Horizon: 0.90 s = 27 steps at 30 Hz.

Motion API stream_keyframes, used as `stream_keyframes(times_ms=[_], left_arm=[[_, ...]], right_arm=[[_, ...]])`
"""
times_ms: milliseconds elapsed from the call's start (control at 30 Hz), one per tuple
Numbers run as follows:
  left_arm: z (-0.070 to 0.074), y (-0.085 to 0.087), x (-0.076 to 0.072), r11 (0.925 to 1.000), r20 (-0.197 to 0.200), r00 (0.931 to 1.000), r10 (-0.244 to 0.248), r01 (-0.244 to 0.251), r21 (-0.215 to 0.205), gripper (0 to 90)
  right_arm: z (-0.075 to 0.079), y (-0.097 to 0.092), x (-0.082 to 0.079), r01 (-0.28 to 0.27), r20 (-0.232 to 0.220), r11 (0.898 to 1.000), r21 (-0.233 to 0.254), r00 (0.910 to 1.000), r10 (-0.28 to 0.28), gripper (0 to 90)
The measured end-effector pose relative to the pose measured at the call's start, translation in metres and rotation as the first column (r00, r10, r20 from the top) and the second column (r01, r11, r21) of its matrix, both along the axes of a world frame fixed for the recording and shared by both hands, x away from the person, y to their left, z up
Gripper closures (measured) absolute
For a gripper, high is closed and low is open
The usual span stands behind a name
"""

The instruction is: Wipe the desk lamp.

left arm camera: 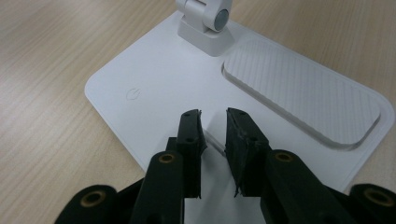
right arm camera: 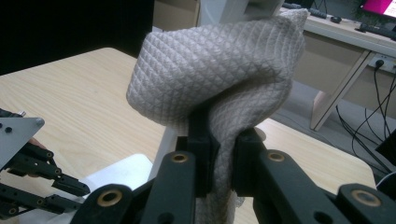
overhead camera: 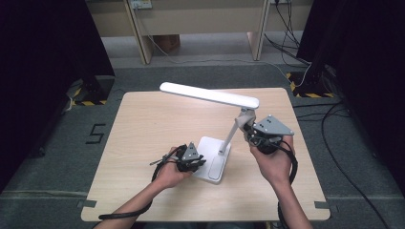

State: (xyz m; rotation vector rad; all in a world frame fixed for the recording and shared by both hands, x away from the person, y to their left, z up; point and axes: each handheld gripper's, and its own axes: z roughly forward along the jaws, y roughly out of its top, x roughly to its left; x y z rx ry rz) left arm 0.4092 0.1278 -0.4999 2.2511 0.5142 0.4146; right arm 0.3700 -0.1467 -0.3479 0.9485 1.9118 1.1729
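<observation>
My left tool [overhead camera: 191,160] sits low on the near left corner of the lamp base [left arm camera: 159,88], its jaws a narrow gap apart with nothing pinched between them; from its own view the tips rest on or just above the white plate, with the power mark just ahead to their left and the ribbed pad ahead to their right. I judge this tool is steadying the lamp [overhead camera: 210,95] so it will not slide on the counter [overhead camera: 143,124]. Further right, the lamp's stem rises from the back of the base and leans up toward my right tool [overhead camera: 248,128], which is clamped on a folded grey cloth [right arm camera: 215,70]; the wad bulges above the jaws and is pressed up near the joint where stem meets the long white head. So I take the step in hand to be wiping the lamp, with the cloth at the neck just ahead of my right tool. The next move, as I judge it, calls for drawing the cloth along the head or down the stem while the grip stays firm, and for my left tool to bear down so the light base does not tip.
</observation>
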Motion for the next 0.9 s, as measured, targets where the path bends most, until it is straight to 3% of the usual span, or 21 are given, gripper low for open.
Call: stream_keyframes(times_ms=[900], left_arm=[[0.0000, -0.0007, 0.0002, 1.0000, -0.001, 1.0000, 0.001, -0.001, 0.000, 75.1]], right_arm=[[-0.0051, 0.0028, -0.0002, 0.007, 0.003, 1.000, 0.001, 1.0000, -0.007, 81.4]])
